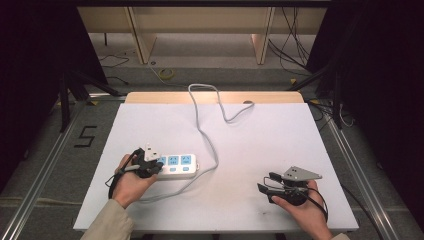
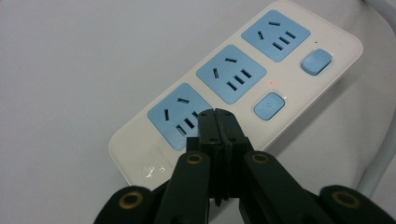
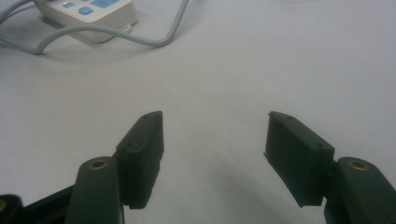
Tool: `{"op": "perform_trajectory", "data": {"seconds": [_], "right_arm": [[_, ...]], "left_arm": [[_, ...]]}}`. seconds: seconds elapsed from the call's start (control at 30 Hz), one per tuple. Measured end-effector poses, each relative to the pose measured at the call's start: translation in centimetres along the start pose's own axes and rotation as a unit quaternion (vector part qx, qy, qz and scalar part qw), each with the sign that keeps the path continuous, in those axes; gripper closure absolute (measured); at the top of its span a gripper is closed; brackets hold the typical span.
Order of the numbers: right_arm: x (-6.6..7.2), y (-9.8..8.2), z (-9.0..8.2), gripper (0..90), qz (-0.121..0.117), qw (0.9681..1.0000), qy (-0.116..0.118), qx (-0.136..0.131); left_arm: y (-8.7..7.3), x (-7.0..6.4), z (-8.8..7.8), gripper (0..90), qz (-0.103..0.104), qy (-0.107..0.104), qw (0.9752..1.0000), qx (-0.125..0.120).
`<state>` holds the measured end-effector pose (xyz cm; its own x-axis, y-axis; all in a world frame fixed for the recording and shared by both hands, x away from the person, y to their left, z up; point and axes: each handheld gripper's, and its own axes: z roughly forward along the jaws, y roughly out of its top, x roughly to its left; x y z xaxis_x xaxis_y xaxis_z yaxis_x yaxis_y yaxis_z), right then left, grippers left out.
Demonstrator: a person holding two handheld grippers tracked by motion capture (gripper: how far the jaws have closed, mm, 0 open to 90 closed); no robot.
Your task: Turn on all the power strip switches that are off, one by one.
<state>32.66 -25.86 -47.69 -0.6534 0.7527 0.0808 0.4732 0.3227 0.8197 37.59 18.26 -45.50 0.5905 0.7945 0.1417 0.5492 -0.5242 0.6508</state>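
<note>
A: Two hand-held grippers are in my hands over a white worktop (image 1: pixel 260 140). What do you want located first?

B: The power strip.

A: The strip (image 1: pixel 176 166) lies flat on the worktop's left part, near my left hand (image 1: pixel 131 182). It is white, with three blue socket panels in a row and blue buttons beside them. A small red light (image 2: pixel 271 83) glows beside the middle socket.

B: And its cord?

A: The grey cord (image 1: pixel 207 125) leaves the strip's right end, loops toward the worktop's far edge and goes over it.

B: What is your left hand-held gripper doing?

A: My left hand-held gripper (image 2: pixel 217 122) is clenched, jaws pressed together with nothing between them. Its tips sit over the strip's nearest socket (image 2: pixel 180 116); I cannot tell whether they touch it.

B: And the right?

A: My right hand-held gripper (image 1: pixel 265 183) is released, jaws wide apart and empty, low over bare worktop at the right, well apart from the strip and pointing toward it.
</note>
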Motion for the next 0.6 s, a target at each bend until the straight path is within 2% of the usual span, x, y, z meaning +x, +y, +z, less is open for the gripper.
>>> {"op": "perform_trajectory", "data": {"seconds": [0.37, 0.6], "right_arm": [[0.0, -0.05, -0.09, 37.9, 0.0, 1.0, -0.001, 0.001], [0.03, -0.04, -0.06, 37.9, -0.002, 1.0, 0.001, 0.002]], "left_arm": [[0.26, -0.14, -0.19, 89.9, 0.0, 0.001, 1.0, -0.002], [0.43, -0.03, -0.31, 89.9, -0.009, -0.003, 0.9999, -0.004]]}}
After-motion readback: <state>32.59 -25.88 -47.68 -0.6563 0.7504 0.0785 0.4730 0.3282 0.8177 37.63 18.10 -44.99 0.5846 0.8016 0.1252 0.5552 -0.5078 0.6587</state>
